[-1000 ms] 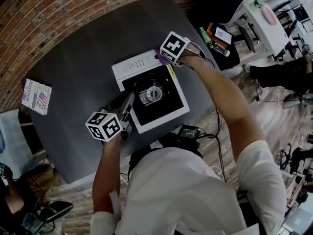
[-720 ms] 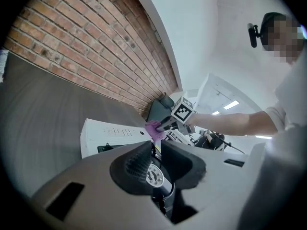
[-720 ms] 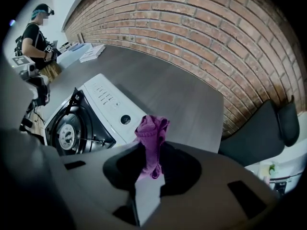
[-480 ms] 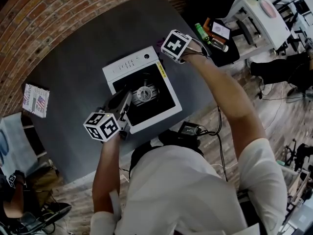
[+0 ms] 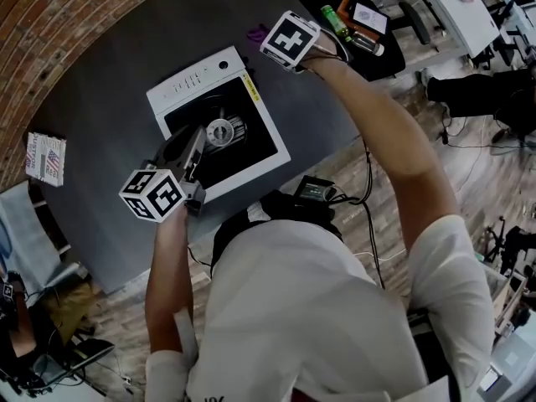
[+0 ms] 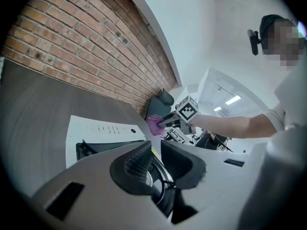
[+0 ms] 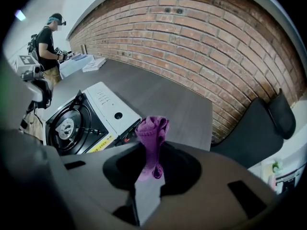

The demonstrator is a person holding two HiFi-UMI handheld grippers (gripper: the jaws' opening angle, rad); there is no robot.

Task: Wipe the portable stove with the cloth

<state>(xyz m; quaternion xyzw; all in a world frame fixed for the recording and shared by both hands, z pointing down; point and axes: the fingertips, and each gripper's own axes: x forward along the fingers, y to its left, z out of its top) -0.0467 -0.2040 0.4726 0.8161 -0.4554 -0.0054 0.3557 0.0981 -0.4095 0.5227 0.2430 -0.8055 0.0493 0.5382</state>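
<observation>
The portable stove (image 5: 193, 78) is white with a black top and a round burner, and it stands on the grey table. My right gripper (image 5: 266, 40) is just past the stove's far right corner, shut on a bunched purple cloth (image 5: 255, 33). In the right gripper view the cloth (image 7: 152, 138) stands up between the jaws, above the stove (image 7: 103, 104). My left gripper (image 5: 188, 153) hovers over the stove's near left side. Its jaws (image 6: 156, 164) stand a narrow gap apart with nothing between them. The left gripper view shows the stove (image 6: 103, 128) and the cloth (image 6: 154, 124) beyond.
A printed booklet (image 5: 46, 159) lies at the table's left. A black device with cables (image 5: 311, 193) sits at the near table edge. Bottles (image 5: 331, 15) stand on a dark seat at far right. A black chair (image 7: 259, 123) is by the brick wall. Another person (image 7: 48, 37) stands further back.
My right gripper has carried the cloth from the stove's far right corner to just beyond it. The left gripper keeps its place over the stove's near left side.
</observation>
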